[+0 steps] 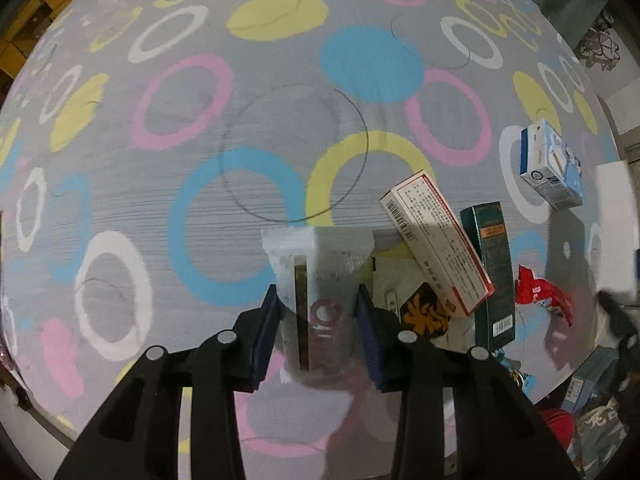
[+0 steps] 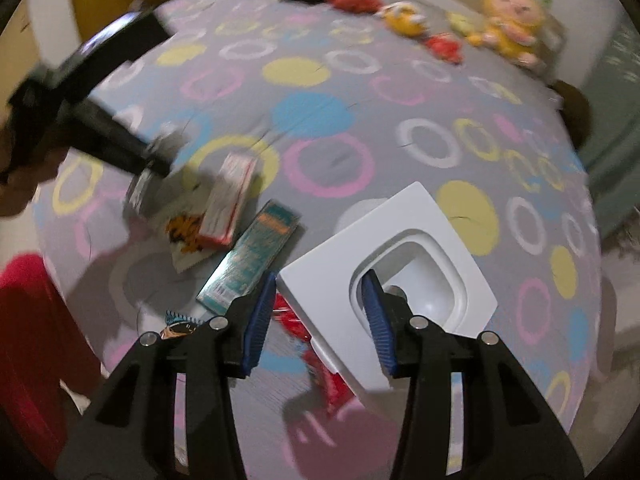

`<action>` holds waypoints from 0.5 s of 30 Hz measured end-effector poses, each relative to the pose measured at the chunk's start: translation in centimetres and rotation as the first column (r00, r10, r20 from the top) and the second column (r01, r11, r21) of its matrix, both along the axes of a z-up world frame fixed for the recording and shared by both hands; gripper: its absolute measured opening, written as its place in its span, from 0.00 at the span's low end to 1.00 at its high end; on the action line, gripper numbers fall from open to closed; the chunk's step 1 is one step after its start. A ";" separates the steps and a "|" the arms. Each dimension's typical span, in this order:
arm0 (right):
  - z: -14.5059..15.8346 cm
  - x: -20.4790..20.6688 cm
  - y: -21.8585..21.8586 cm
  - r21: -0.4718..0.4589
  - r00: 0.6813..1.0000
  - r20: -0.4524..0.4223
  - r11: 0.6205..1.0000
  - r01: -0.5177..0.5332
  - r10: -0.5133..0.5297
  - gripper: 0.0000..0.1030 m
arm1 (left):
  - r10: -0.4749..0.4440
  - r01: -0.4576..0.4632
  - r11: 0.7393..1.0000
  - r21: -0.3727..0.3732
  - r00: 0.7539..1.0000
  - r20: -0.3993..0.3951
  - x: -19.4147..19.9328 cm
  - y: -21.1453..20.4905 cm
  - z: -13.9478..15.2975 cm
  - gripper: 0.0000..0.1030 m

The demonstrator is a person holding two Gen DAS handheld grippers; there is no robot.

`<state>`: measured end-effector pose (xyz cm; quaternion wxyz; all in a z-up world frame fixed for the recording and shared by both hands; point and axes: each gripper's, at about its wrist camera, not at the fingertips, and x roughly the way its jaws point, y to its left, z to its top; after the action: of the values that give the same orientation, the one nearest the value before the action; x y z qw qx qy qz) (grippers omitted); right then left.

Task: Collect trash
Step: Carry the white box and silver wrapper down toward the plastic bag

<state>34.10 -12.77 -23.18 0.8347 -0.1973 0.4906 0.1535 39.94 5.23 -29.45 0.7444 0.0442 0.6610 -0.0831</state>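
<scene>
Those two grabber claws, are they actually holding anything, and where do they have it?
Yes. The left gripper pinches a clear plastic packet by its lower sides. The right gripper clamps a white square bin by its rim, one finger inside the opening.

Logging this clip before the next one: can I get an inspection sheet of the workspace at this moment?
Surface: grey bedsheet printed with coloured rings and dots.
Job's things: clear plastic packet between the left gripper's pads; white square bin gripped by its rim; red-edged white box, dark green box, red wrapper, blue-and-white carton and tiger-print packet lying on the sheet.
Clutter: plush toys along the far edge.
Grippers: left gripper shut on the packet; right gripper shut on the bin, one pad inside, one outside.
Cables: nothing seen.
Surroundings: teal upholstery; yellow furniture.
</scene>
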 end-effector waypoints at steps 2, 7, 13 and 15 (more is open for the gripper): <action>1.9 -0.7 -1.2 0.028 0.998 0.036 0.998 0.049 -0.050 0.43 | -0.007 0.006 1.000 0.010 1.000 0.025 -1.3 0.1 1.7 0.36; 6.0 -2.8 -3.7 0.073 0.982 0.110 0.986 0.148 -0.155 0.43 | -0.018 0.017 1.000 0.011 0.997 0.076 -3.9 -0.3 5.0 0.36; 9.4 -6.9 -4.8 0.101 0.961 0.178 0.975 0.196 -0.211 0.43 | -0.048 0.050 0.999 -0.013 0.990 0.130 -6.4 -0.1 10.1 0.36; 10.2 -8.4 -4.9 0.120 0.956 0.187 0.971 0.206 -0.226 0.43 | -0.061 0.064 0.998 -0.016 0.988 0.144 -7.0 -0.6 11.2 0.36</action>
<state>25.72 -17.70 -13.00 0.9002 -0.1150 0.4150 0.0648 32.94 4.61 -18.30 0.7876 0.0630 0.6030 -0.1096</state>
